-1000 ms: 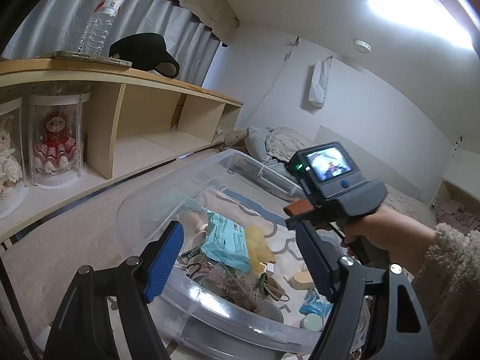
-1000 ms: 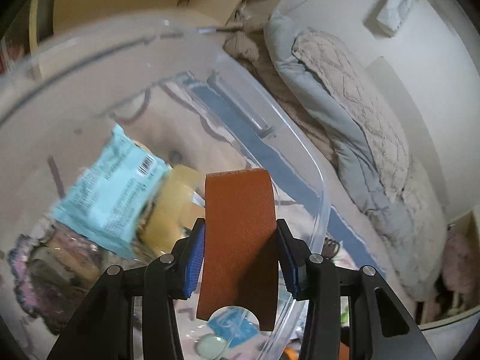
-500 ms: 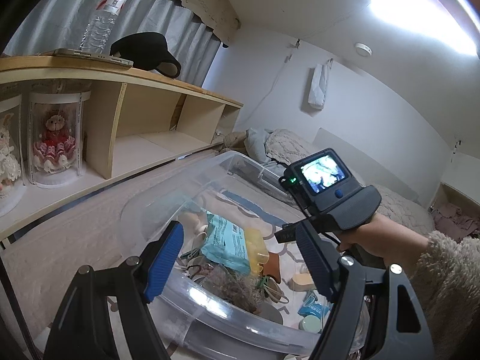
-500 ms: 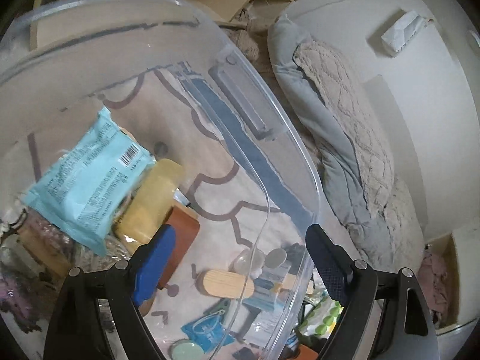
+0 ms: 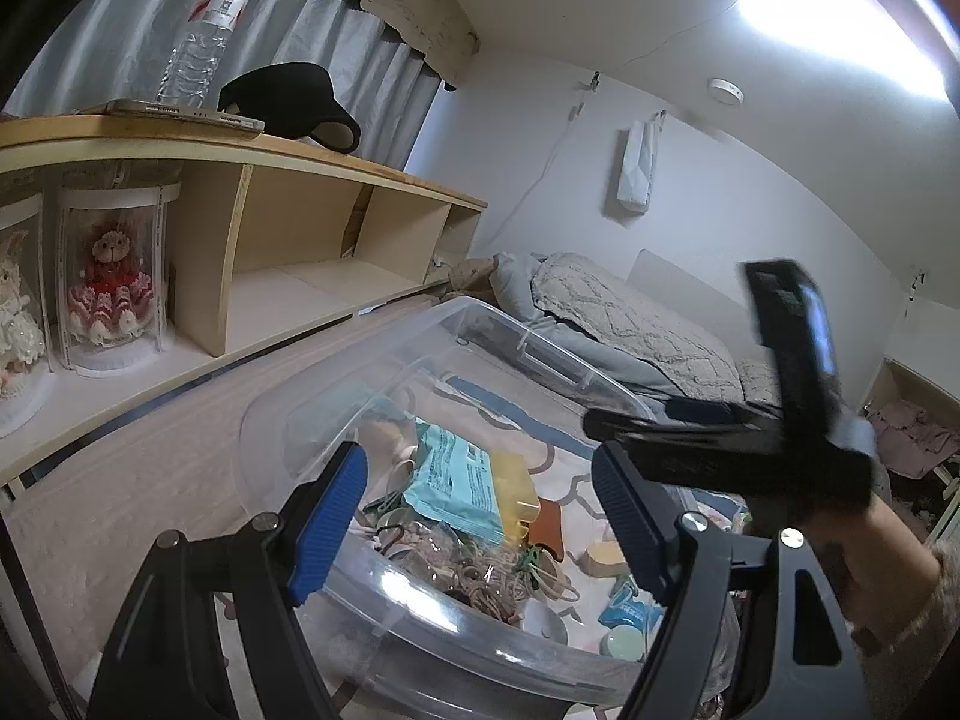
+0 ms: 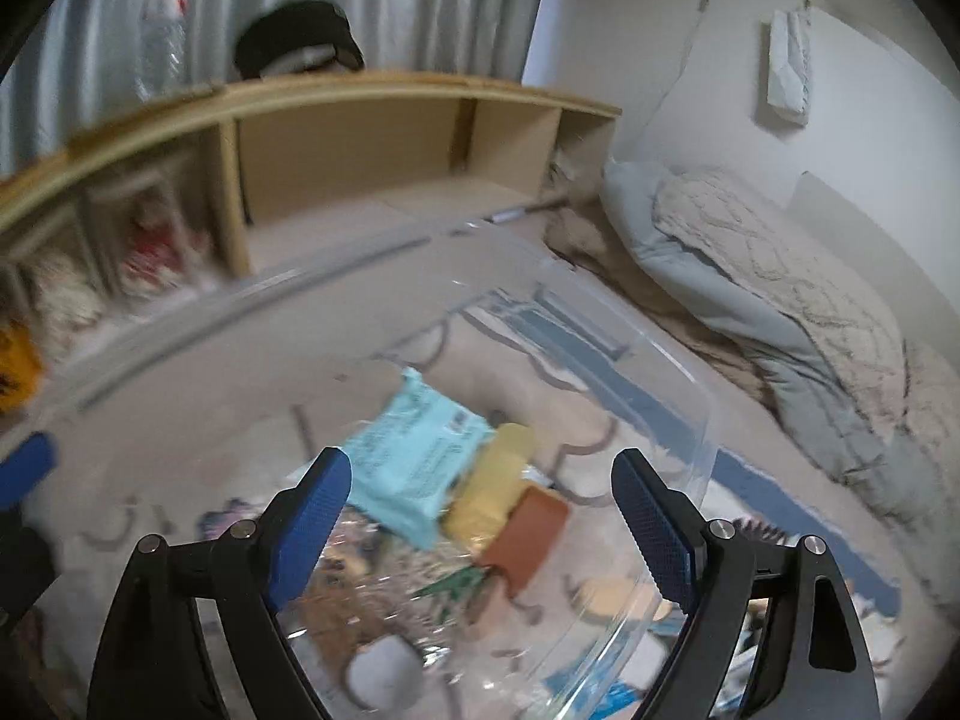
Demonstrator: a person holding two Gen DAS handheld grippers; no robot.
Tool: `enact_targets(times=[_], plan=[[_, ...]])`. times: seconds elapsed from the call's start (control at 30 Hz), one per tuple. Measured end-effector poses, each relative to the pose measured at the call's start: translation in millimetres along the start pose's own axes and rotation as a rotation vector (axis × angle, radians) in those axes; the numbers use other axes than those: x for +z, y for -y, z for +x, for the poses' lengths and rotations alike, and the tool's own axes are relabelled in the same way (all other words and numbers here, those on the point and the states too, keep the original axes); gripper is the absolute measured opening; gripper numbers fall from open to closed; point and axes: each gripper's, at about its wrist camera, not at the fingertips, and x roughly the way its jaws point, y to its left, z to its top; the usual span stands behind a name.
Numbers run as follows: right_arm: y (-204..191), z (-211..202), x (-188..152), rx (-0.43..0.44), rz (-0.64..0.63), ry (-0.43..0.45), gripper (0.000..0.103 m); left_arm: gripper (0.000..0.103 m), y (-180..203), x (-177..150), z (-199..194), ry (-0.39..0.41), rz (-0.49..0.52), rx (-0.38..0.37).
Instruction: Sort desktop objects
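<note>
Right wrist view: my right gripper [image 6: 483,516] has let go of the flat rust-brown leather piece [image 6: 528,531], which now lies in the clear plastic storage bin [image 6: 678,396] beside the yellow block [image 6: 492,483]. Both jaws spread empty; left gripper [image 5: 480,522] idle. Next item, I judge.

Wooden shelf [image 5: 300,192] — grey curtains [image 5: 336,42] (bed [image 5: 630,318] beyond)

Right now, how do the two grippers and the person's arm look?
Both the left gripper and the right gripper have black angular frames, silver screws and ribbed blue pads. The right one carries a small screen. The sleeve is fuzzy beige.
</note>
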Motion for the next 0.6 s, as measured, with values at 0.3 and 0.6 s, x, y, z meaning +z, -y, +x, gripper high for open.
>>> enact_targets(times=[0.3, 0.6], plan=[[11, -50, -27, 0.093, 0.082, 0.159, 0.103, 0.095, 11, 0, -1, -0.012, 0.026, 0.018], [22, -89, -52, 0.063, 0.121, 0.275, 0.103, 0.103, 25, 2, -11, 0.010, 0.036, 0.007]])
